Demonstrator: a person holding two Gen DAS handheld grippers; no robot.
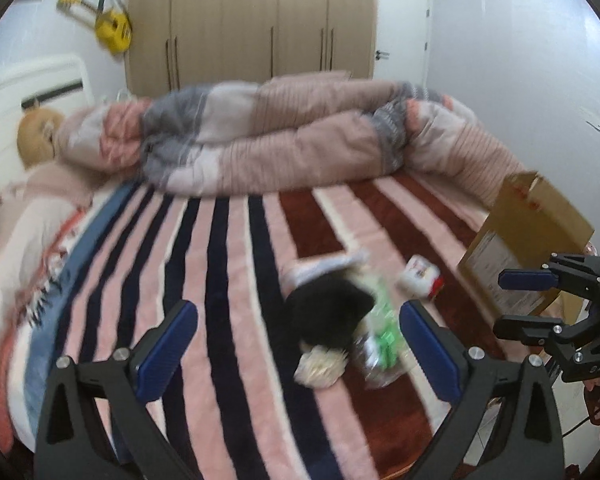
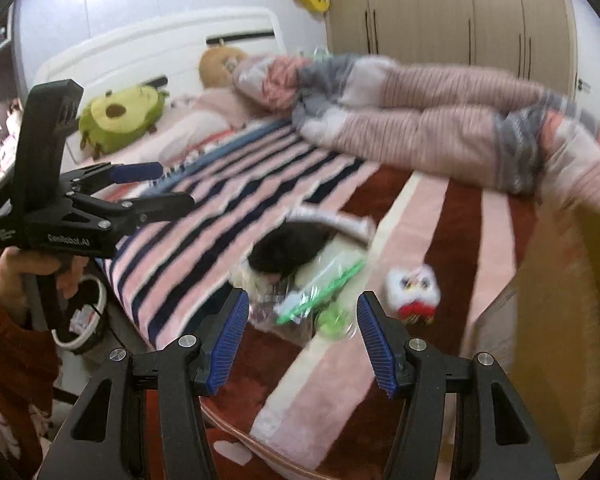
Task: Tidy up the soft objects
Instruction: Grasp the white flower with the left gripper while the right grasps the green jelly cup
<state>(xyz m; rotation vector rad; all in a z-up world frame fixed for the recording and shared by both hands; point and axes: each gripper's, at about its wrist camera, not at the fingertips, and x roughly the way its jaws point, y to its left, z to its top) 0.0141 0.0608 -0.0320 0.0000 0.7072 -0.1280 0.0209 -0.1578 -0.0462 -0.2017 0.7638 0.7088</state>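
Note:
A black and cream soft toy (image 1: 328, 320) (image 2: 288, 254) lies on the striped bed blanket (image 1: 228, 264) (image 2: 432, 232), beside a clear plastic bag with green print (image 1: 384, 340) (image 2: 320, 296). A small white and red plush (image 1: 420, 276) (image 2: 414, 292) lies to its right. My left gripper (image 1: 298, 340) is open above the blanket, just short of the black toy; it also shows in the right wrist view (image 2: 160, 184). My right gripper (image 2: 300, 336) is open above the plastic bag; it shows in the left wrist view (image 1: 512, 304). Both are empty.
A cardboard box (image 1: 528, 240) (image 2: 564, 320) stands at the bed's right edge. A rolled pink and grey duvet (image 1: 280, 136) (image 2: 440, 120) lies across the far bed. A green avocado plush (image 2: 120, 120) and a tan plush (image 1: 36, 136) rest near the headboard. Wardrobe (image 1: 252, 20) behind.

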